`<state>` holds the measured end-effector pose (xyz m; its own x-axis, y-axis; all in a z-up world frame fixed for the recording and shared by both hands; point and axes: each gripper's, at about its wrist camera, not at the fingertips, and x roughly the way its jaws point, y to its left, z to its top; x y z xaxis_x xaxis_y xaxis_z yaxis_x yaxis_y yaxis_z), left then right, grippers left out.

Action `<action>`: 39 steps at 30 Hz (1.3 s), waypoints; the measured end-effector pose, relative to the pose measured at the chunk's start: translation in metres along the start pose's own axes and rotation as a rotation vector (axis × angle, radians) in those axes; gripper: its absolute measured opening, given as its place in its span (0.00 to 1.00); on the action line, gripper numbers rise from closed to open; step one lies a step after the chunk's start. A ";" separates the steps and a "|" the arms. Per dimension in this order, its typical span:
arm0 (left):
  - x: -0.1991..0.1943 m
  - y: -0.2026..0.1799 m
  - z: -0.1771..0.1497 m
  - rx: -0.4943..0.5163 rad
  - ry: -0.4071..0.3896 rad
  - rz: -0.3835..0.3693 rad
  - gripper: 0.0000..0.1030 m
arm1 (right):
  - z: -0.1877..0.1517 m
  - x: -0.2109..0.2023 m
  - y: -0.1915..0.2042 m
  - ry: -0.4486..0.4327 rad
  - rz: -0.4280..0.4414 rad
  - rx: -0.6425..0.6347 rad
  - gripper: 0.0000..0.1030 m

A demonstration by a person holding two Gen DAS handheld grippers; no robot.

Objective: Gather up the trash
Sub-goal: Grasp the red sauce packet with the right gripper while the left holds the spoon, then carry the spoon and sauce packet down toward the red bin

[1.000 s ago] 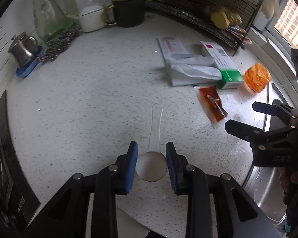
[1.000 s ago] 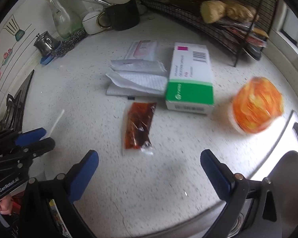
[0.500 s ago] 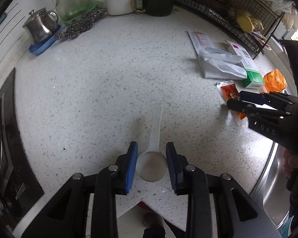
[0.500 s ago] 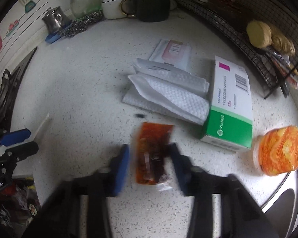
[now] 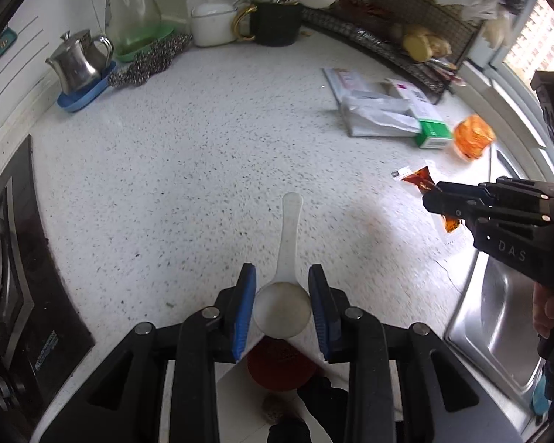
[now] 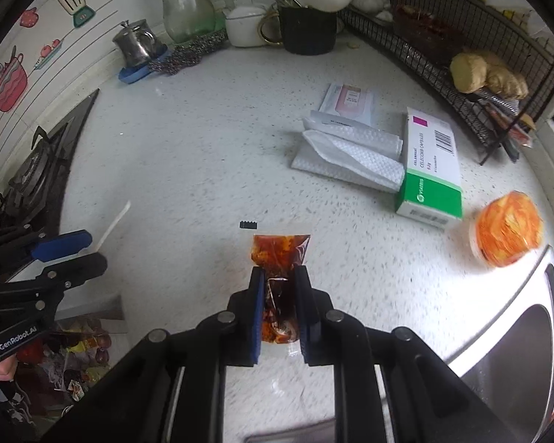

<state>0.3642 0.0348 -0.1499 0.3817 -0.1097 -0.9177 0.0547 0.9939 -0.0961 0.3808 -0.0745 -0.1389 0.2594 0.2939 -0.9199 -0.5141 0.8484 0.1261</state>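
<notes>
My left gripper point(image 5: 282, 297) is shut on the bowl of a clear plastic spoon point(image 5: 286, 258) and holds it over the counter's front edge; it also shows in the right wrist view point(image 6: 66, 251). My right gripper point(image 6: 280, 295) is shut on a red sauce packet point(image 6: 279, 254), lifted a little off the white speckled counter point(image 6: 203, 155). It also shows in the left wrist view point(image 5: 435, 199). A green-and-white medicine box point(image 6: 430, 170), folded paper towels point(image 6: 351, 151), a pink-printed leaflet point(image 6: 347, 98) and an orange wrapped cup point(image 6: 508, 232) lie further back.
A trash bin with rubbish point(image 6: 70, 354) sits below the counter edge at left. A steel sink point(image 5: 498, 325) is at right. A gas hob point(image 6: 33, 177) is at left. A wire rack point(image 6: 480, 55), black mug point(image 6: 306, 29), steel pot point(image 6: 136, 42) and glass jar point(image 6: 184, 3) line the back.
My right gripper moved in over the sauce packet, shut on it and lifted it. My left gripper kept hold of the spoon and drew back toward the counter edge.
</notes>
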 end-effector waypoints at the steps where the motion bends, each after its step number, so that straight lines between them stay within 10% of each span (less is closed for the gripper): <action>1: -0.006 0.000 -0.003 0.008 -0.008 -0.009 0.26 | 0.001 -0.002 0.003 -0.006 -0.005 0.004 0.14; 22: -0.098 -0.005 -0.101 0.180 -0.094 -0.097 0.26 | -0.115 -0.118 0.068 -0.131 -0.087 0.094 0.14; 39: -0.070 0.017 -0.205 0.130 0.033 -0.114 0.26 | -0.187 -0.084 0.129 -0.005 -0.017 0.105 0.14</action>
<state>0.1489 0.0617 -0.1663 0.3363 -0.2188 -0.9160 0.2155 0.9647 -0.1513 0.1393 -0.0722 -0.1146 0.2713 0.2814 -0.9204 -0.4215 0.8945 0.1493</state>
